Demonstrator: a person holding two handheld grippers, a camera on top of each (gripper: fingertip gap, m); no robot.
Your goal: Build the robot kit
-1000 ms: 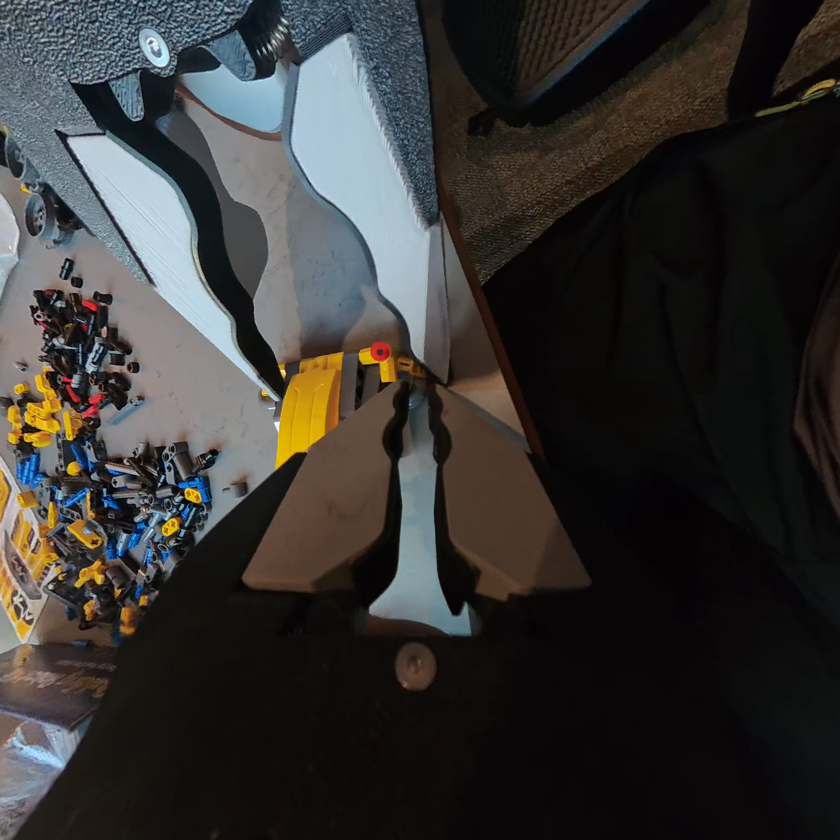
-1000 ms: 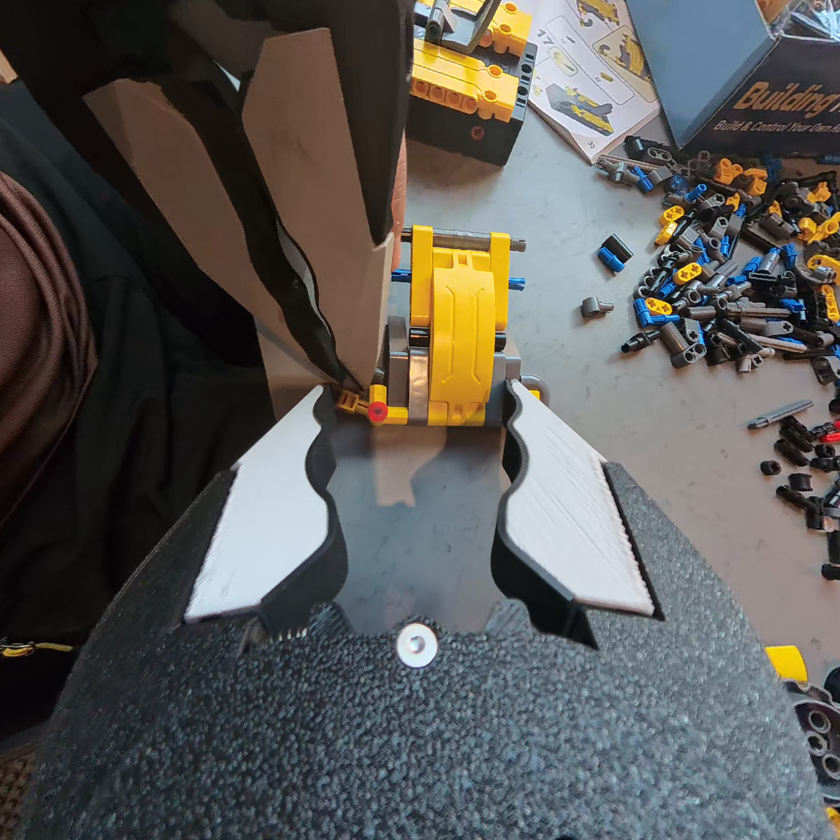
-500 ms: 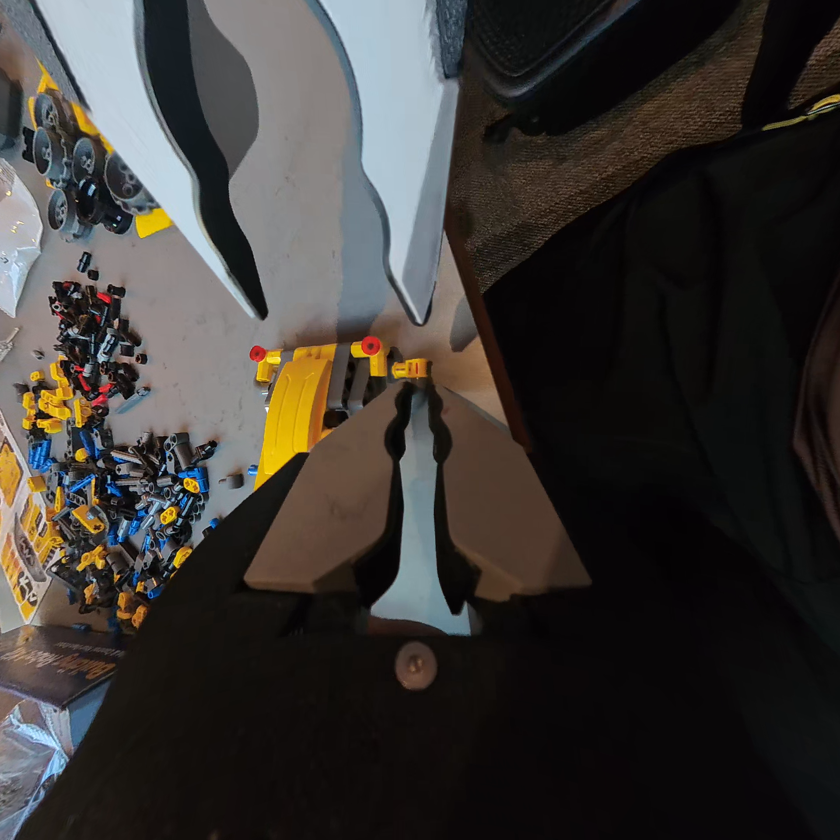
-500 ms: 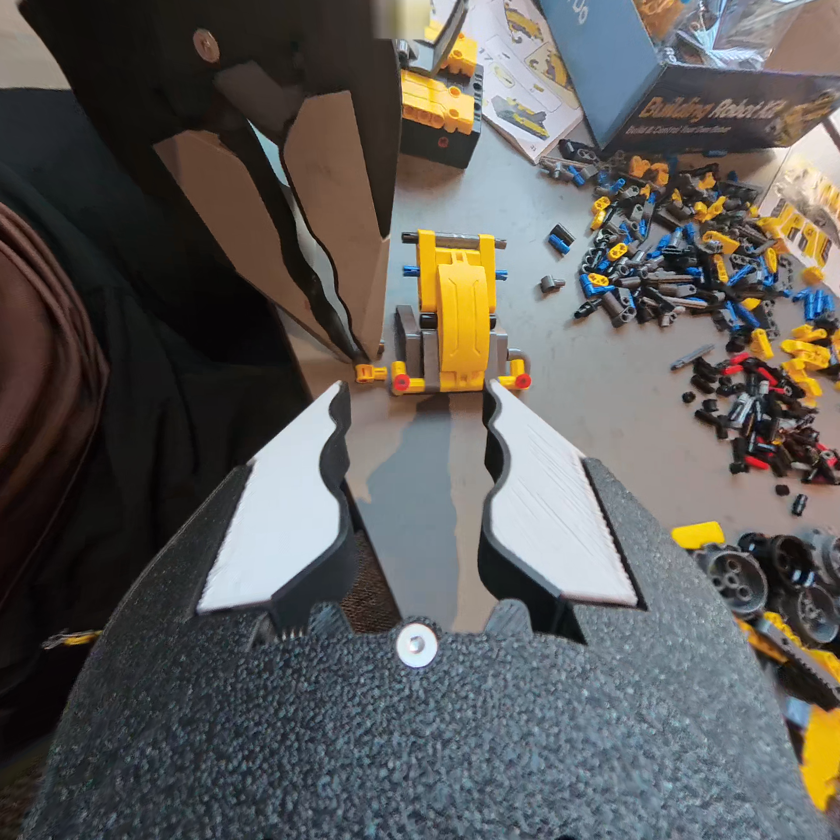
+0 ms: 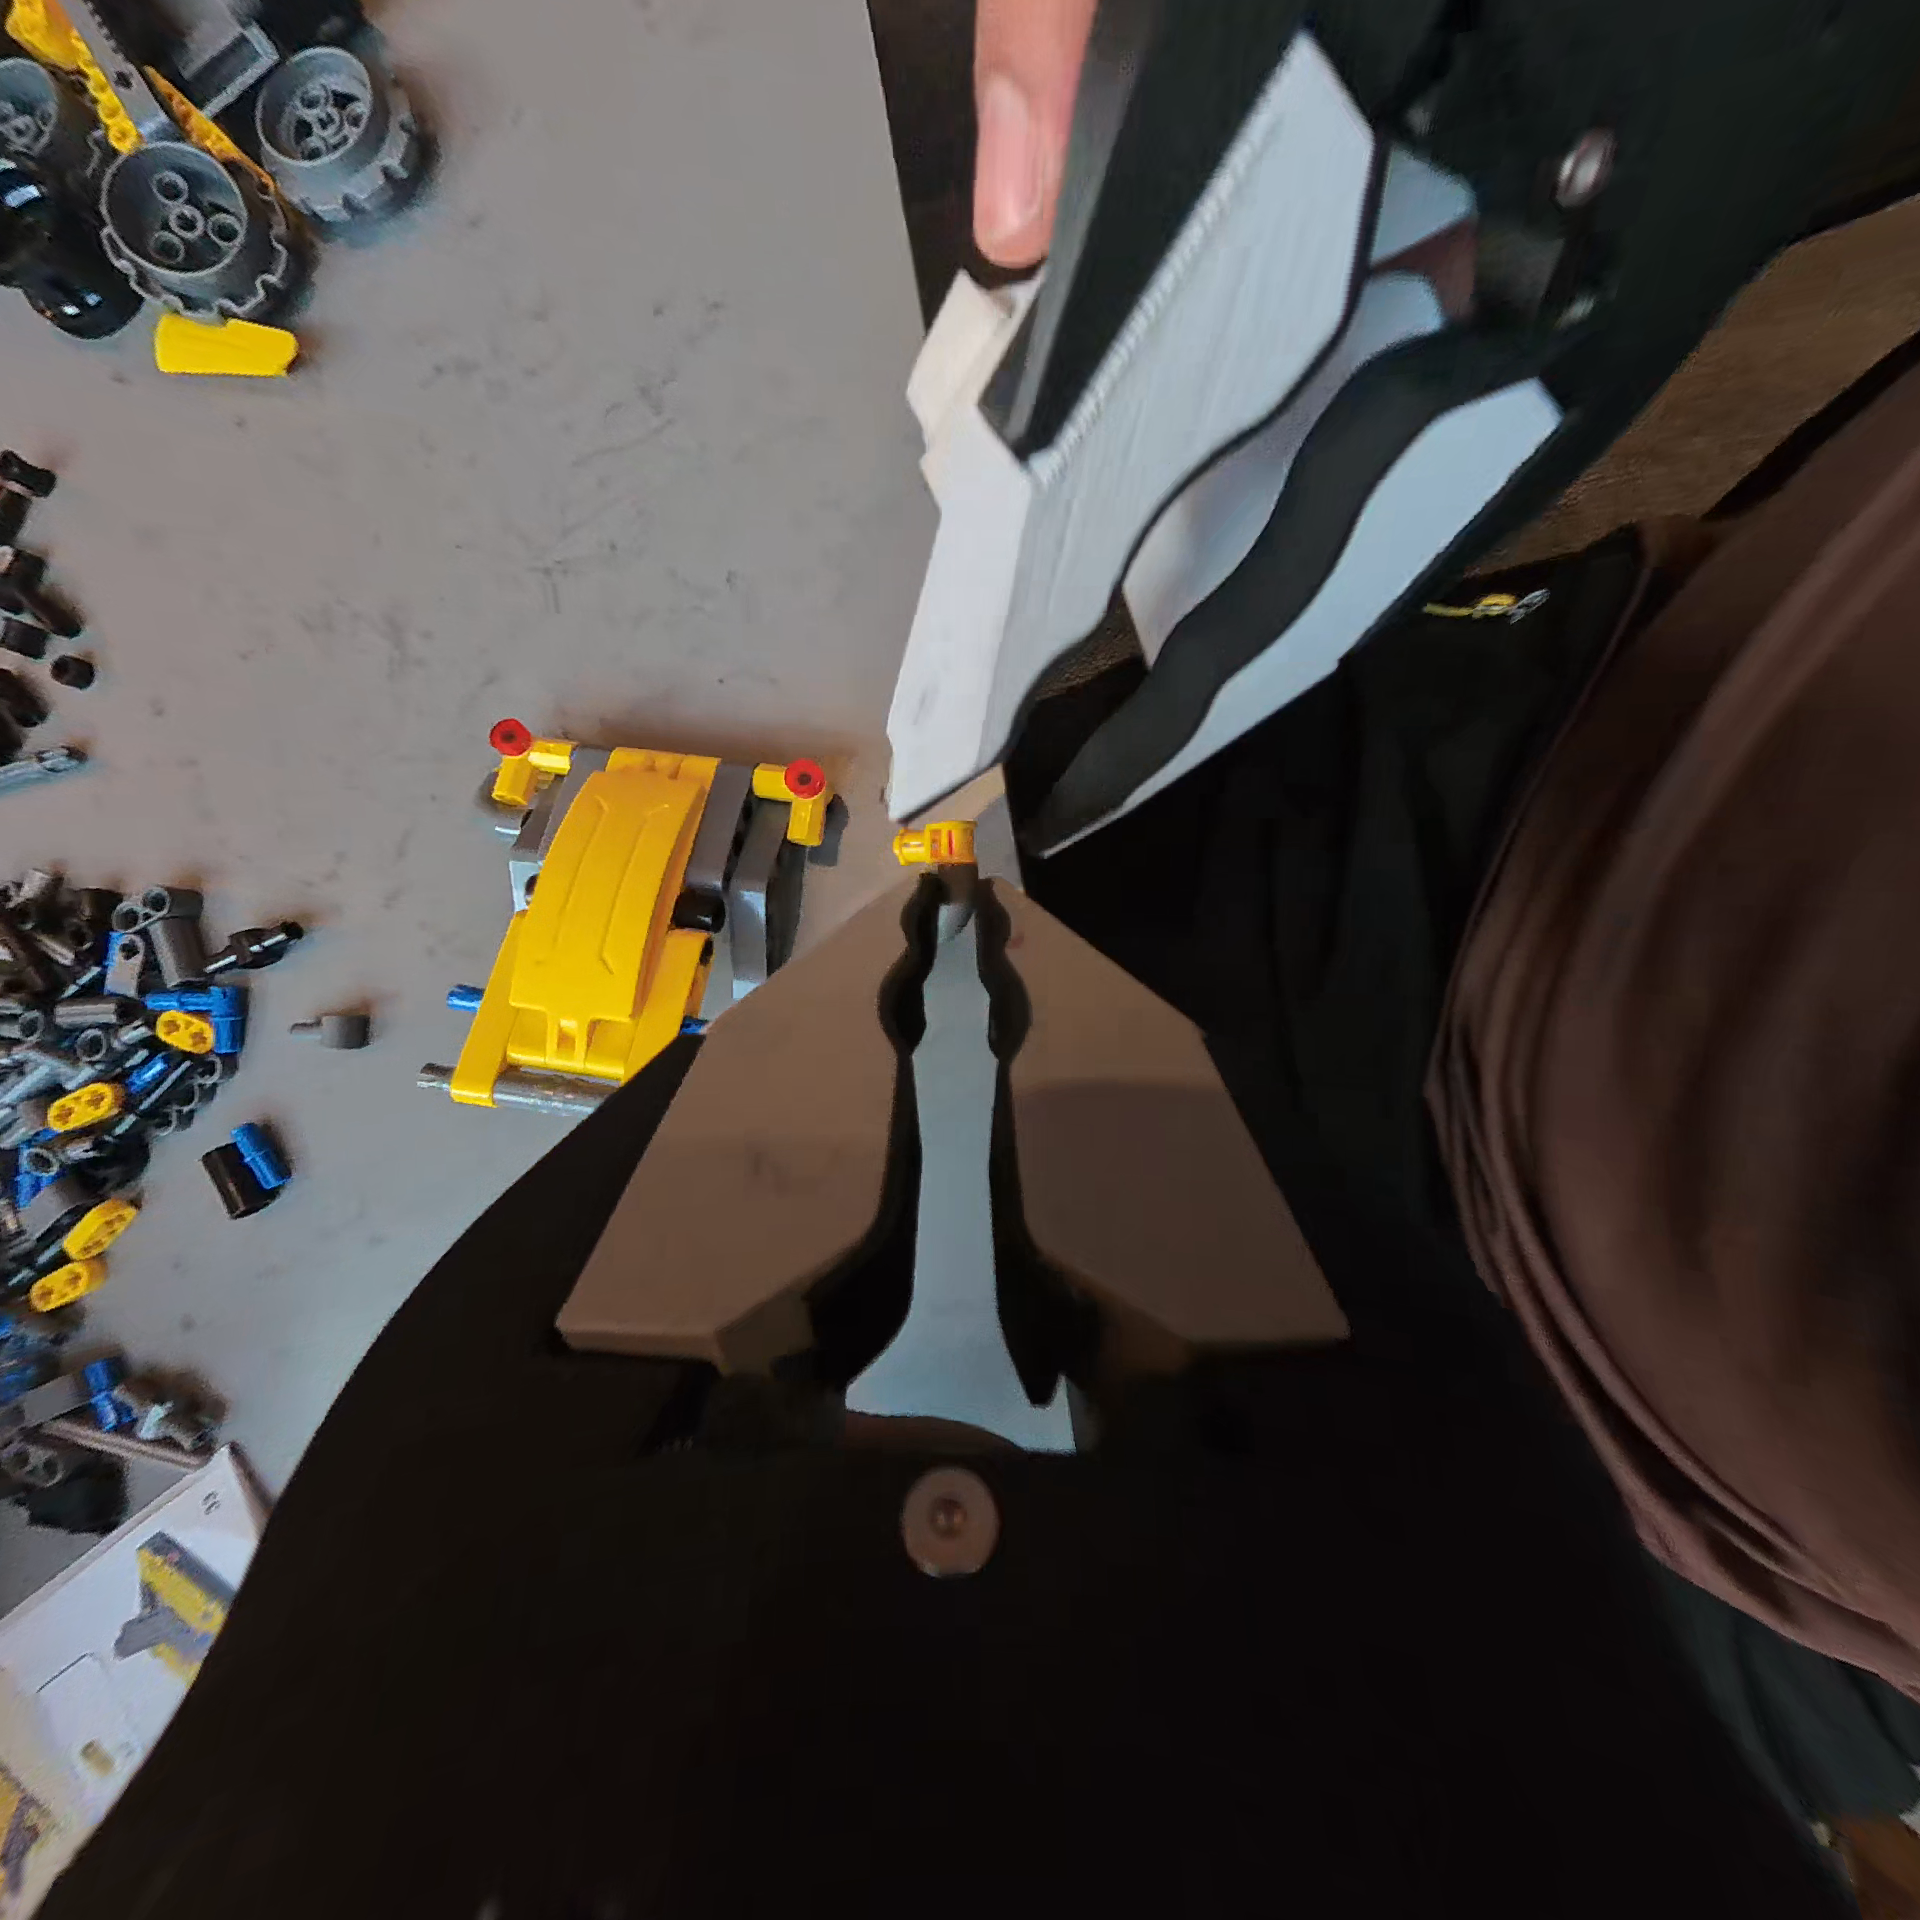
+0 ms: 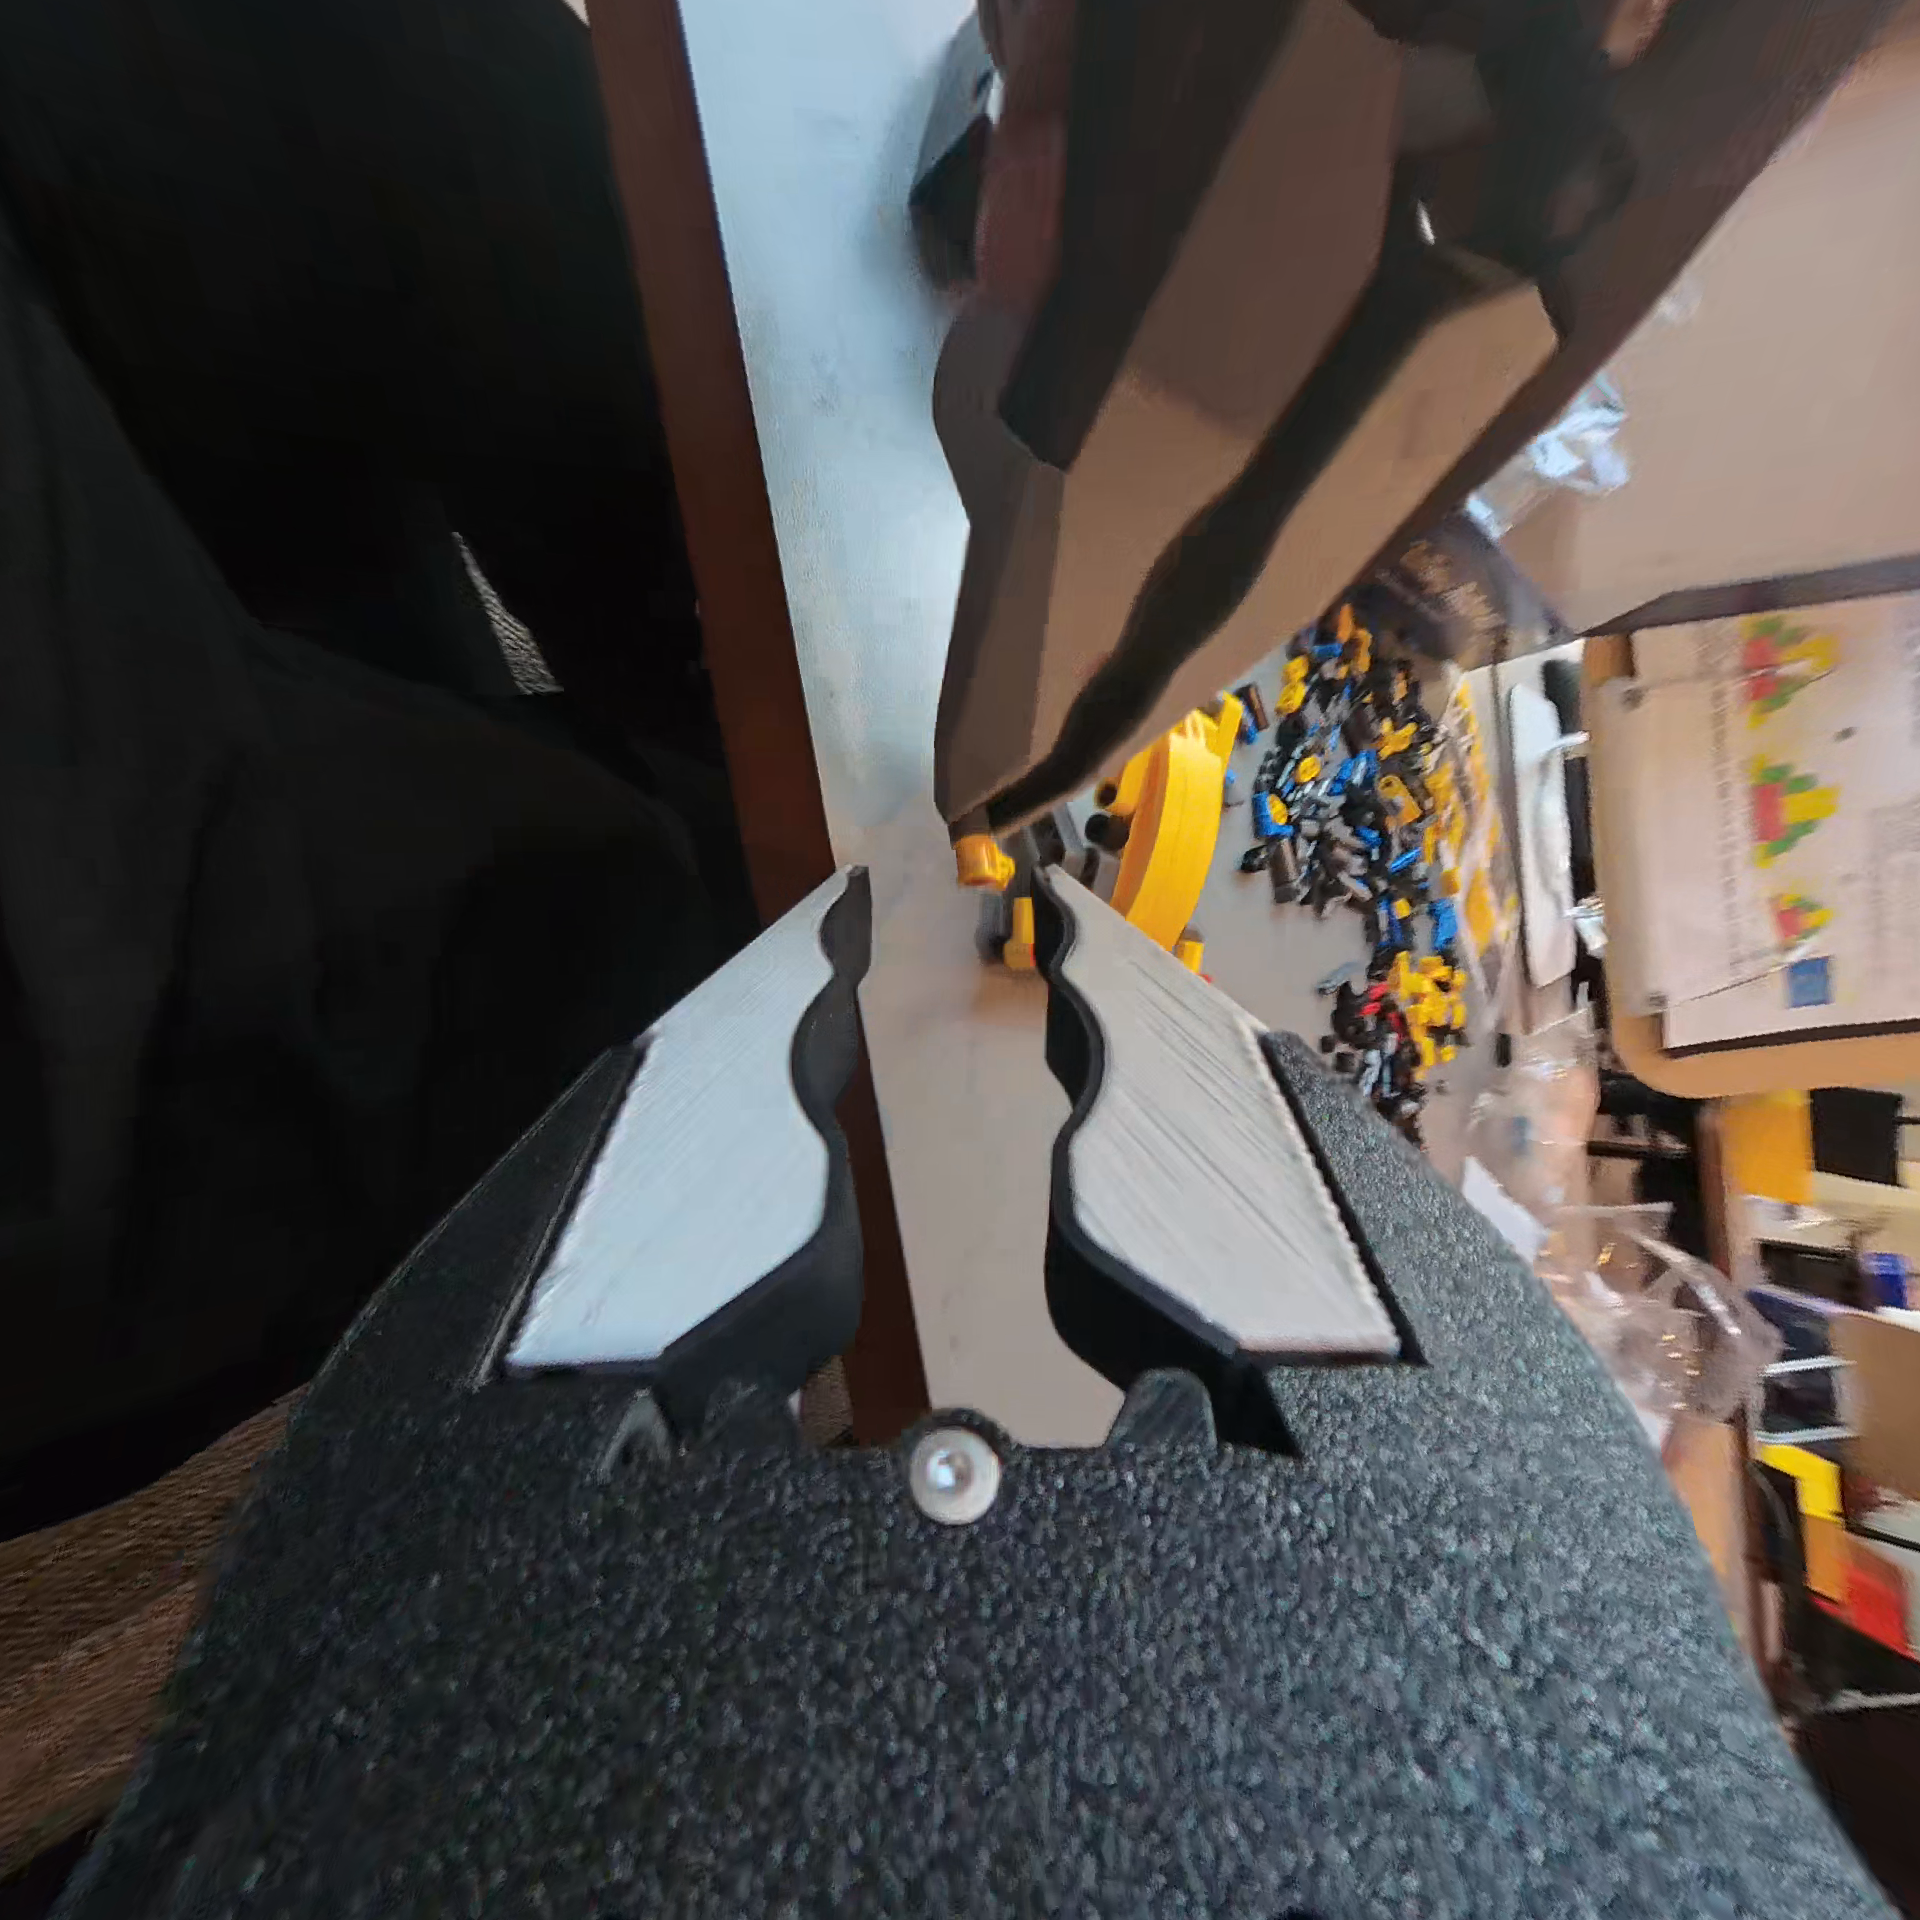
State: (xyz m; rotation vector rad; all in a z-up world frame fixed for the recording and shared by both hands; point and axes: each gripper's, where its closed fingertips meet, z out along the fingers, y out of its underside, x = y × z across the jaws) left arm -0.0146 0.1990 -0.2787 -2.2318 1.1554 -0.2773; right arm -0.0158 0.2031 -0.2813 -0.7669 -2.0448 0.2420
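Small connector piece: at the near edge of the table, clamped at the tips of the left gripper, whose jaws stand nearly closed on it. Right gripper: jaws apart, tips just beside the connector piece, straddling the table's near edge. Partly built model: on the table, just left of the connector piece in the left wrist view, apart from it. Loose parts pile: farther left of the model, toward the table's middle. Wheels: at the far left, beyond the pile. Booklet: lower left corner of that view, beside the pile.
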